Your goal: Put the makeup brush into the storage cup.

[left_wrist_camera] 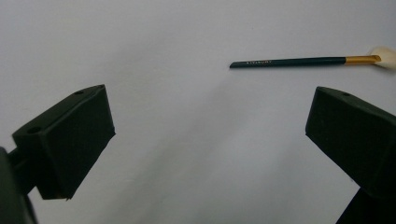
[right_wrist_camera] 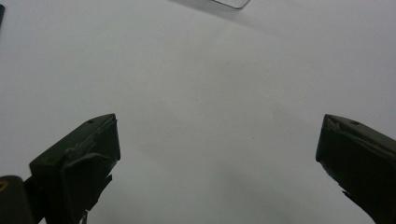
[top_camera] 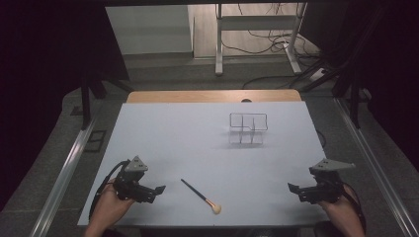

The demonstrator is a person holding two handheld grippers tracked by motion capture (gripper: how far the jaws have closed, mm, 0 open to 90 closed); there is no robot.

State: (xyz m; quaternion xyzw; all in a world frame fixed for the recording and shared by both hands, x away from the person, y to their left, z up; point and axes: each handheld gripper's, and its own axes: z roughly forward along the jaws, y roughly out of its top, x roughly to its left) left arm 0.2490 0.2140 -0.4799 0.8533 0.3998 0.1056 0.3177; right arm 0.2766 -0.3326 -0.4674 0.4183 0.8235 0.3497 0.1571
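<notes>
A makeup brush [top_camera: 200, 196] with a dark handle, gold ferrule and pale bristles lies flat near the table's front edge, bristles toward the front right. In the left gripper view the brush [left_wrist_camera: 299, 61] lies beyond the jaws, apart from them. My left gripper [top_camera: 159, 189] rests at the front left, open, pointing right toward the brush, with nothing between its jaws [left_wrist_camera: 208, 140]. My right gripper [top_camera: 291, 188] sits at the front right, open and empty [right_wrist_camera: 217, 154], pointing left. A clear plastic divided organizer [top_camera: 247, 128] stands upright toward the back right of the table; its corner [right_wrist_camera: 231, 3] shows in the right gripper view.
The white tabletop [top_camera: 188, 143] has a wooden strip [top_camera: 212, 96] along its far edge. Beyond it are a desk frame [top_camera: 257, 34] and loose cables [top_camera: 276, 44] on the floor. Metal rails [top_camera: 64, 173] flank both sides of the table.
</notes>
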